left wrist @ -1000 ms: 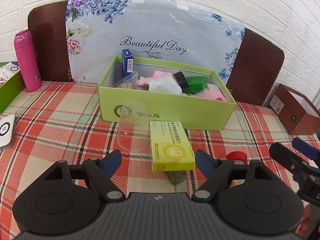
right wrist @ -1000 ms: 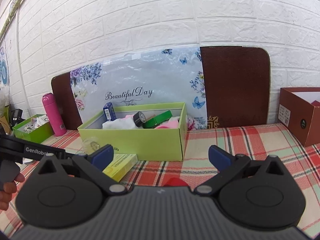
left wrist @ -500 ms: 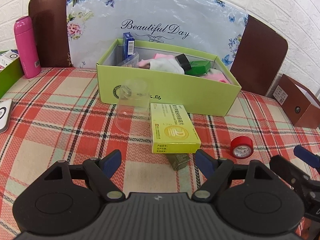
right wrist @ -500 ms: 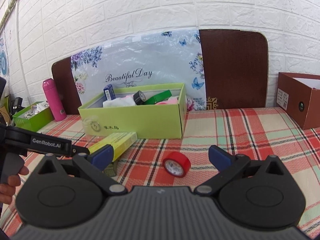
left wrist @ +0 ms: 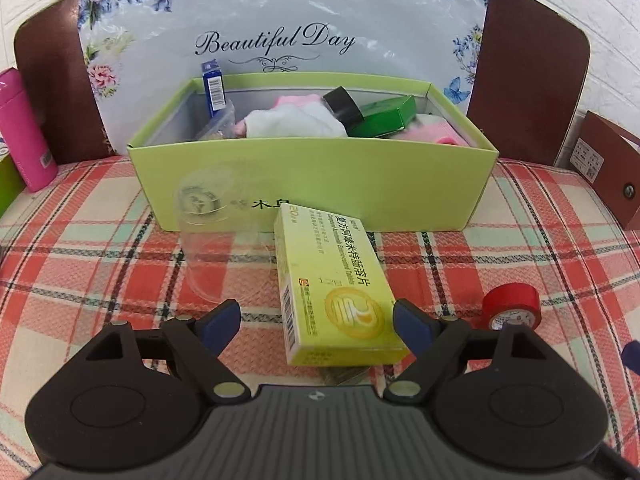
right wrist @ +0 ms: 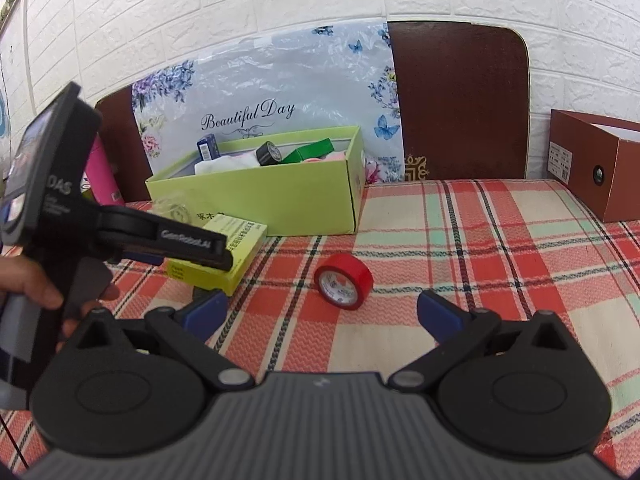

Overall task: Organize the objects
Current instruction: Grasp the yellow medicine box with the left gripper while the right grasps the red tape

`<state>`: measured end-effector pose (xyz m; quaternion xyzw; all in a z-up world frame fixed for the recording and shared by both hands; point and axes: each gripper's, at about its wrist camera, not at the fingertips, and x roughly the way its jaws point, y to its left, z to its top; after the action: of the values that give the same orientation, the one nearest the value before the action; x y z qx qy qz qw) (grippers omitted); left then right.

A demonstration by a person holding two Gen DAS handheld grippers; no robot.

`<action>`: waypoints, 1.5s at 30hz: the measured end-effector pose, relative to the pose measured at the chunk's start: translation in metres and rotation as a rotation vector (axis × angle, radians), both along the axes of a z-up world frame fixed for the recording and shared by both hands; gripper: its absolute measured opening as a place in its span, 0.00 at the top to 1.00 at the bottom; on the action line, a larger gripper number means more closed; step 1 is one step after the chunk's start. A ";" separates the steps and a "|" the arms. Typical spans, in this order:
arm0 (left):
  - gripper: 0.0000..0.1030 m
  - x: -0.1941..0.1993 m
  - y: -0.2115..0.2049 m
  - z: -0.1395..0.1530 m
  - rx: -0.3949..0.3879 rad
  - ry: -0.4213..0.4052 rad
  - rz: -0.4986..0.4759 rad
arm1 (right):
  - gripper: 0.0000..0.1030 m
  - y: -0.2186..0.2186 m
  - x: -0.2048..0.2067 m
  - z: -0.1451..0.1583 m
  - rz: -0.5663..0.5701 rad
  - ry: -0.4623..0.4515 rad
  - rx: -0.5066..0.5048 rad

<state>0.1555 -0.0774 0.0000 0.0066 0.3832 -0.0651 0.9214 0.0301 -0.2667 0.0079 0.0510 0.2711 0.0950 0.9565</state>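
Closer now, green box [left wrist: 312, 184] (crowded) holds black tape [left wrist: 342, 106].

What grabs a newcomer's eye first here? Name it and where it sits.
The light green box, crammed with odds and ends, stands at the back of the plaid tablecloth. Just before it lies a yellow medicine carton, between the open left tool's fingers. A red tape roll stands on edge ahead of the open right tool.

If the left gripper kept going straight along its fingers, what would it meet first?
Probably the yellow-green cardboard medicine box, lying between the open fingers of the left gripper. Beyond it stands the light green open cardboard box. Depth is uncertain; the gripper may pass above it.
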 end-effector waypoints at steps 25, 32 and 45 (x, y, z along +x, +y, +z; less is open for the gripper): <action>0.81 -0.055 0.046 0.008 -0.235 0.042 -0.195 | 0.03 0.006 0.038 -0.018 0.059 0.019 -0.065; 0.80 -0.082 0.098 0.008 -0.344 0.047 -0.092 | 0.55 0.015 0.073 -0.028 0.074 0.059 -0.112; 0.29 -0.088 0.140 -0.003 -0.248 0.023 0.064 | 0.47 0.008 0.049 -0.018 0.080 0.135 0.038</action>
<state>0.0678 0.0621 -0.0026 -0.1202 0.3827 -0.0824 0.9123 0.0794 -0.2586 -0.0103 0.0643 0.3348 0.1347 0.9304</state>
